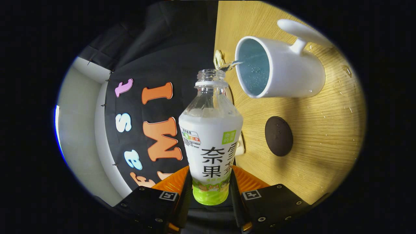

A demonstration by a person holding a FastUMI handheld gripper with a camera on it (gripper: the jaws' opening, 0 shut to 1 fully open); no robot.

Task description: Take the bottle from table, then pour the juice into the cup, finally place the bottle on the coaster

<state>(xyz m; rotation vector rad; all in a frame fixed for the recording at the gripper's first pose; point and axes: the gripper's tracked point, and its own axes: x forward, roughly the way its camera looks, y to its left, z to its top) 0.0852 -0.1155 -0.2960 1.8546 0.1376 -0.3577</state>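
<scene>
My gripper (210,191) is shut on a clear plastic bottle (211,130) with a white and green label, both fingers pressing its lower body. The bottle is uncapped and tipped over sideways, its mouth just off the rim of a white mug (286,71) with a blue inside. A thin clear stream (229,66) runs from the bottle's mouth into the mug. The mug stands on the wooden table (325,130), its handle on the side away from the bottle. A dark round coaster (278,136) lies on the table beside the mug, beyond my fingers.
Small drops of liquid dot the table near the mug and toward its outer edge. The booth's black cloth wall hangs past the table's edge, with a pale wall behind it.
</scene>
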